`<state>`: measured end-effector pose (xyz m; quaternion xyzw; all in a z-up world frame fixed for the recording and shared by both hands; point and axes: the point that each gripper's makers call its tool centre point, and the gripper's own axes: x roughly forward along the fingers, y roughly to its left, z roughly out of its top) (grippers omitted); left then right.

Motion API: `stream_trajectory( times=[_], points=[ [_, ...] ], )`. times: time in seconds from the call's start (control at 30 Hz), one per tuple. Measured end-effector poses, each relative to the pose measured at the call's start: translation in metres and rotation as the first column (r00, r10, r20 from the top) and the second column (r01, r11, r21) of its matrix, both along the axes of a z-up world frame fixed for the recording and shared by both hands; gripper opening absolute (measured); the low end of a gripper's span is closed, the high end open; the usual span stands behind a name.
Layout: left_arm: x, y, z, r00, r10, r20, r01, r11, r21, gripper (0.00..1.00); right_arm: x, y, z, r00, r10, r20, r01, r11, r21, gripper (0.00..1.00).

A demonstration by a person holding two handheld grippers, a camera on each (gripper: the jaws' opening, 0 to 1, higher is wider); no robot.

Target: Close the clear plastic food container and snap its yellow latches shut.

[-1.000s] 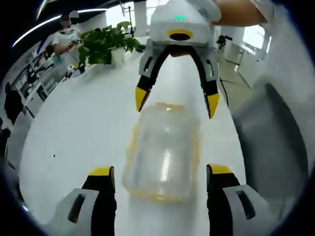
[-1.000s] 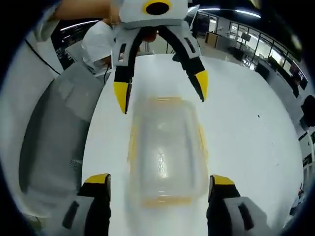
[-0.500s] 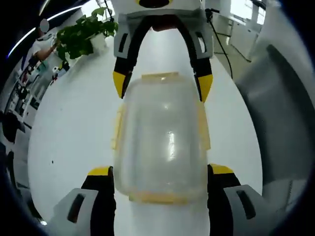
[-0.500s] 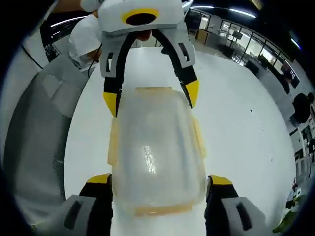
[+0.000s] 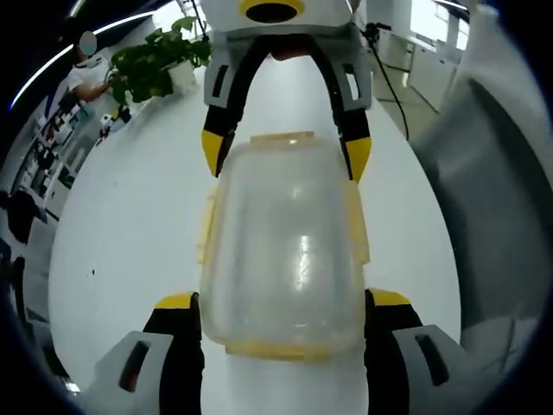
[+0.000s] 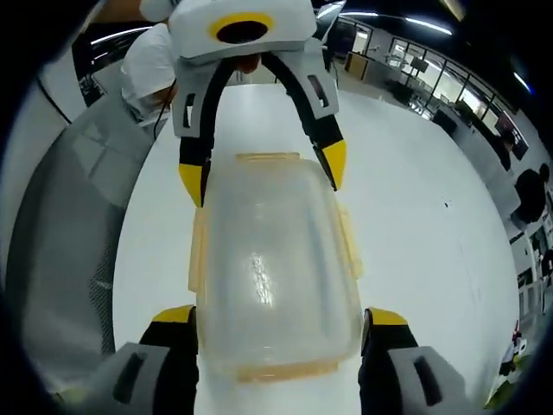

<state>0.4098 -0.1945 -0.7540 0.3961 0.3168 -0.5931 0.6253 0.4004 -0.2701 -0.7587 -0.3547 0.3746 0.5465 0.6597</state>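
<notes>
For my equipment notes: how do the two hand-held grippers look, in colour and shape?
Both look alike. The left gripper and the right gripper each have black jaws capped with yellow tips and grey-white side housings with dark slots. Seen from opposite, each jaw pair arches down from a white body with a yellow-ringed dark oval.

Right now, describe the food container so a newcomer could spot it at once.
On the long white table, between the two facing grippers, sits a clear rectangular plastic food container. Its yellow latches along the edges set it apart from the leafy green potted plant at the far end.
</notes>
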Motion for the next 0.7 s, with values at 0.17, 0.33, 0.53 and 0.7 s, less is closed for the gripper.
stream_trajectory(
  times=[0.17, 0.33, 0.53, 0.7],
  points=[
    [0.002, 0.038, -0.001, 1.000, 0.015, 0.000, -0.015, 1.000, 0.009, 0.75, 0.002, 0.038, 0.000, 1.000, 0.014, 0.000, -0.014, 1.000, 0.010, 0.76],
    [0.006, 0.074, -0.001, 1.000, 0.024, 0.003, -0.024, 0.999, 0.022, 0.75, 0.007, 0.075, 0.000, 1.000, 0.022, 0.003, -0.022, 1.000, 0.011, 0.76],
    [0.013, 0.117, -0.001, 0.999, 0.045, 0.003, -0.045, 0.999, 0.018, 0.75, 0.015, 0.117, 0.000, 0.999, 0.040, 0.005, -0.040, 0.999, 0.002, 0.76],
    [0.017, 0.153, -0.001, 0.998, 0.063, 0.003, -0.063, 0.998, 0.015, 0.75, 0.021, 0.153, 0.000, 0.998, 0.056, 0.006, -0.056, 0.998, -0.003, 0.76]
  ],
)
